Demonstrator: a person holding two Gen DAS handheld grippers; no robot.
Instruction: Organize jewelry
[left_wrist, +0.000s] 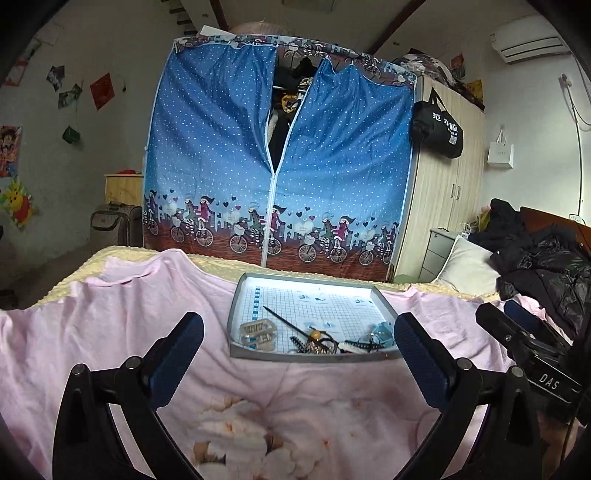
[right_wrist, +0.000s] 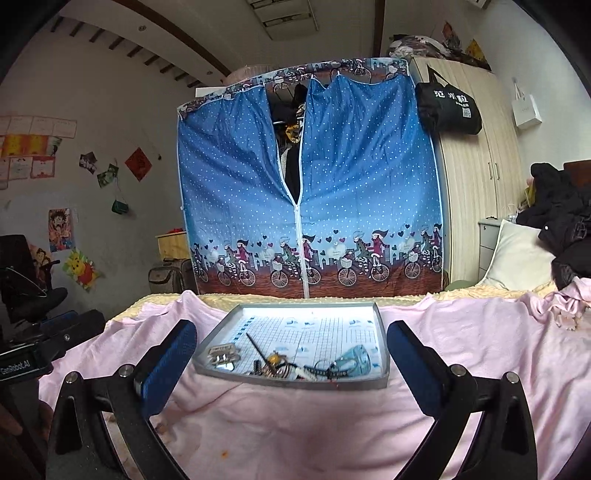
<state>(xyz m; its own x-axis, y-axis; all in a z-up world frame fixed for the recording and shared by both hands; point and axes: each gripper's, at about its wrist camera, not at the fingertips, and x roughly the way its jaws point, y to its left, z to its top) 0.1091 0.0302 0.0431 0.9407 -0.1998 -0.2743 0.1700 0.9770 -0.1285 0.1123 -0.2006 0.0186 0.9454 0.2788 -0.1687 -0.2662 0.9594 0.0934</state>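
Tray (left_wrist: 236, 295) = landmark: shallow grey metal tray with a blue-on-white grid-print liner, sitting flat on the pink blanket (left_wrist: 92, 332) over the bed.

All jewelry sits along the tray's near edge; far half of the liner is bare.
- Near-left corner: gold rectangular clips (left_wrist: 258, 333), two stacked, openwork bars.
- Centre of near edge: long thin dark hair stick (left_wrist: 286, 322), lying diagonal with its tip pointing to the tray's far left, an amber bead (left_wrist: 315, 334) at its near end.
- Just right of the bead: tangle of dark comb-type clips (left_wrist: 356, 346), black teeth with white trim; pieces overlap, count unclear.
- Near-right corner: pale blue translucent piece (right_wrist: 356, 360), rounded; exact type not resolvable.

Left gripper (left_wrist: 299, 343): jaws wide open, empty, hanging over the blanket just short of the tray's near rim; blue pads bracket the tray width.

Right gripper (right_wrist: 291, 350): same, jaws fully spread, nothing held, near side of the tray.

Behind the tray: blue polka-dot fabric wardrobe (left_wrist: 277, 155), zip partly open.
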